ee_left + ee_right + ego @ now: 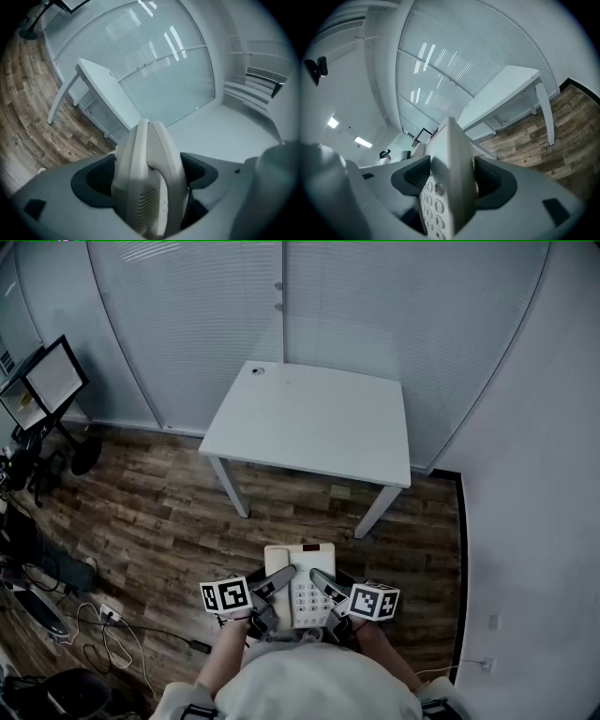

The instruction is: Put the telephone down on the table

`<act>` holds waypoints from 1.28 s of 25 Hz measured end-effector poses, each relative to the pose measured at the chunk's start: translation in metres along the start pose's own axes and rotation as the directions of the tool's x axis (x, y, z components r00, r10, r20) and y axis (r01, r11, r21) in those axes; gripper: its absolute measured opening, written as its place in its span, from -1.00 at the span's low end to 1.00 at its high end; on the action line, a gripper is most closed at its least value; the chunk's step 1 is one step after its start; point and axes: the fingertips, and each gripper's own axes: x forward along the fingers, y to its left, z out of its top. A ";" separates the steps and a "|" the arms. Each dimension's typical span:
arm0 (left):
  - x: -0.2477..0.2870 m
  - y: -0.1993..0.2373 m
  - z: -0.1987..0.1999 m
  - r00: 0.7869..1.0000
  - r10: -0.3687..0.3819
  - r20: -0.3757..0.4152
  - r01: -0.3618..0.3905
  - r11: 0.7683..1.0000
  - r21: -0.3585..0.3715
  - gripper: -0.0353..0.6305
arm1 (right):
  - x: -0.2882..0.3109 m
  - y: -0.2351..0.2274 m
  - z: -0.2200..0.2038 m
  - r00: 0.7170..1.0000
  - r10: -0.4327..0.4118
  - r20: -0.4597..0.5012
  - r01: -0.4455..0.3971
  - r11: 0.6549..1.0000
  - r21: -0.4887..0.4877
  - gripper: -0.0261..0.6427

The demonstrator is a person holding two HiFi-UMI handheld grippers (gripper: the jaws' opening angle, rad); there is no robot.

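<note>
Clamping of the telephone by left gripper and right gripper is noted. It could be dropped by slippage before the table, twelve o'clock.

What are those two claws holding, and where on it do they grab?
A telephone, held off the floor between both: the left gripper clamps its handset side, the right gripper its keypad side.

telephone: cream, keypad up, aloft over wood floor, apart from table | table: white, rectangular
</note>
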 end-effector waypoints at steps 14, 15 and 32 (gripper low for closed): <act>-0.009 -0.012 -0.039 1.000 -0.026 -0.001 0.026 1.000 0.002 0.36 | -0.033 0.001 -0.026 1.000 -0.010 0.007 0.010 1.000 -0.019 -0.04; -0.008 -0.012 -0.039 1.000 -0.027 0.000 0.027 1.000 -0.001 0.36 | -0.033 0.000 -0.025 1.000 -0.012 0.006 0.012 1.000 -0.020 -0.04; 0.018 -0.005 0.003 0.999 -0.030 -0.018 0.030 1.000 -0.004 0.36 | -0.005 -0.008 0.013 1.000 -0.017 0.009 0.017 1.000 0.014 -0.04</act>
